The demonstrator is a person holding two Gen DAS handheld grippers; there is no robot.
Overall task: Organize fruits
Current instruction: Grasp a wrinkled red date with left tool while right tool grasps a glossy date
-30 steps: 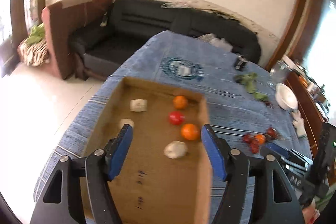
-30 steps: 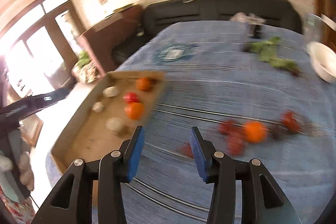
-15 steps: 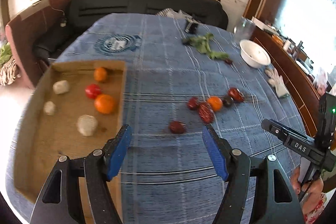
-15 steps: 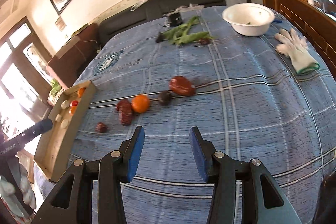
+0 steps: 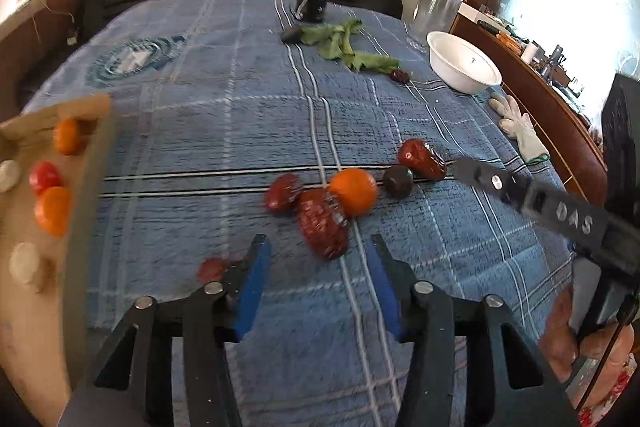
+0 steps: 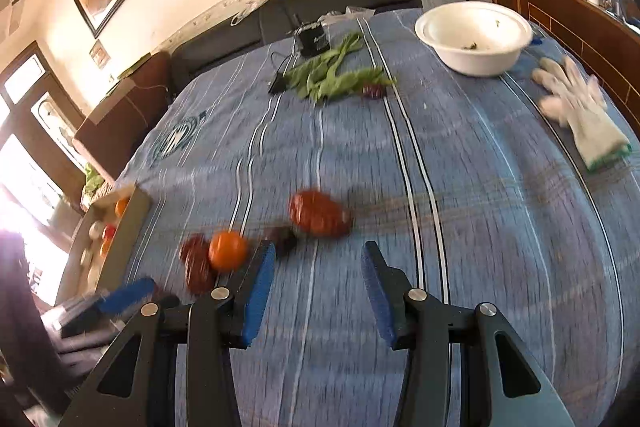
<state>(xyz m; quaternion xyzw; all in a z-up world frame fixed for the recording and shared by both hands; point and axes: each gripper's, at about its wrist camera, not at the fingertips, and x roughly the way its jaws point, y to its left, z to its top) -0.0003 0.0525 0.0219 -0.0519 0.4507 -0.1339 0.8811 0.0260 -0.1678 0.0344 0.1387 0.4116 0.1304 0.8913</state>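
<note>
Here both tongs, left tongs and right tongs, hang open and empty above the table, over the orange and red fruits.

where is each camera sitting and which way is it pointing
Left wrist: rides the left gripper, open, looking along its fingers over the blue tablecloth at the loose fruit; cardboard box to its left; the right gripper's arm and the person's hand at right.
Right wrist: rides the right gripper, open, facing the white bowl and greens; left gripper at lower left.
Shared: the orange, bowl, greens, box.
</note>
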